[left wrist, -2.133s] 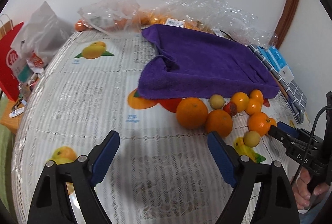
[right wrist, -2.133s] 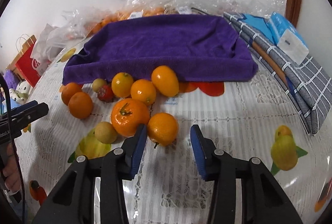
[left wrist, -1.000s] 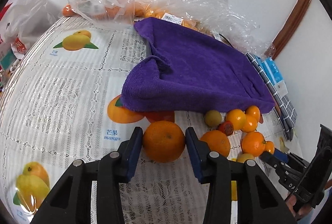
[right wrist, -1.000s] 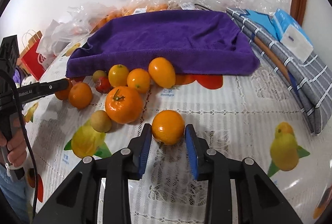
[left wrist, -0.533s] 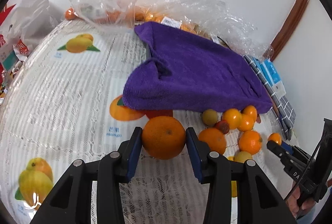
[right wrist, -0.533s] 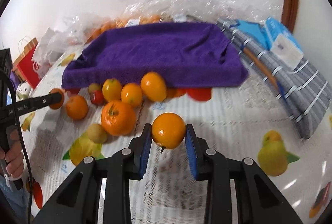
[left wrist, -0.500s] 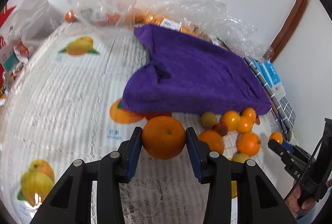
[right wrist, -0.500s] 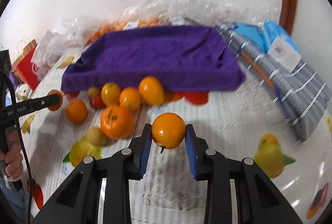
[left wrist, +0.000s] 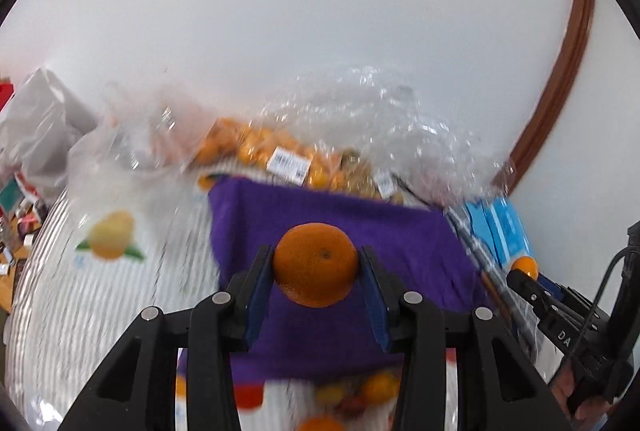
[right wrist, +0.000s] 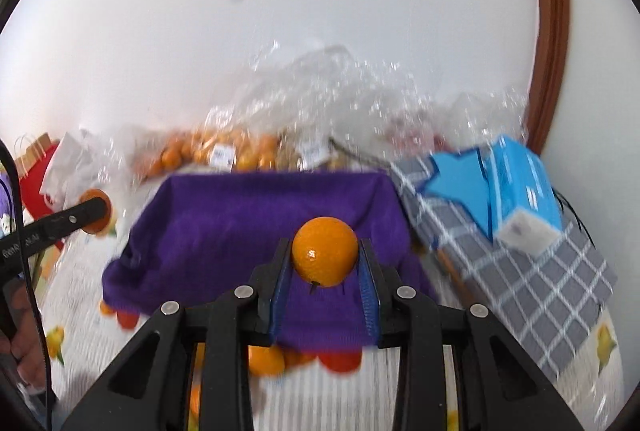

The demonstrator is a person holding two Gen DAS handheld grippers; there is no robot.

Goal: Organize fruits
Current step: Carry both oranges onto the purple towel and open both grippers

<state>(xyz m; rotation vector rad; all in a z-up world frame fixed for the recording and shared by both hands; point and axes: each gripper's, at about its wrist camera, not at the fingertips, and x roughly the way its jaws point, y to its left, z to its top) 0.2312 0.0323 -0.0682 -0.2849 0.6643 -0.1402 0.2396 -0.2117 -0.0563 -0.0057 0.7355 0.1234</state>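
- The left gripper (left wrist: 316,267) was clamped on a large orange (left wrist: 315,264), the right gripper (right wrist: 325,263) on a smaller orange (right wrist: 325,251), both held above the purple towel (right wrist: 256,227); lowering each gently onto bare towel, well apart, looked wise, lest they roll.
- Only the right wrist view showed the blue box (right wrist: 516,187) clearly; only the left showed the loose fruit (left wrist: 360,391) below the towel.

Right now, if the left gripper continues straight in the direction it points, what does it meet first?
Probably the purple towel: it lies directly beyond the orange held in the left gripper. Depth is unclear.
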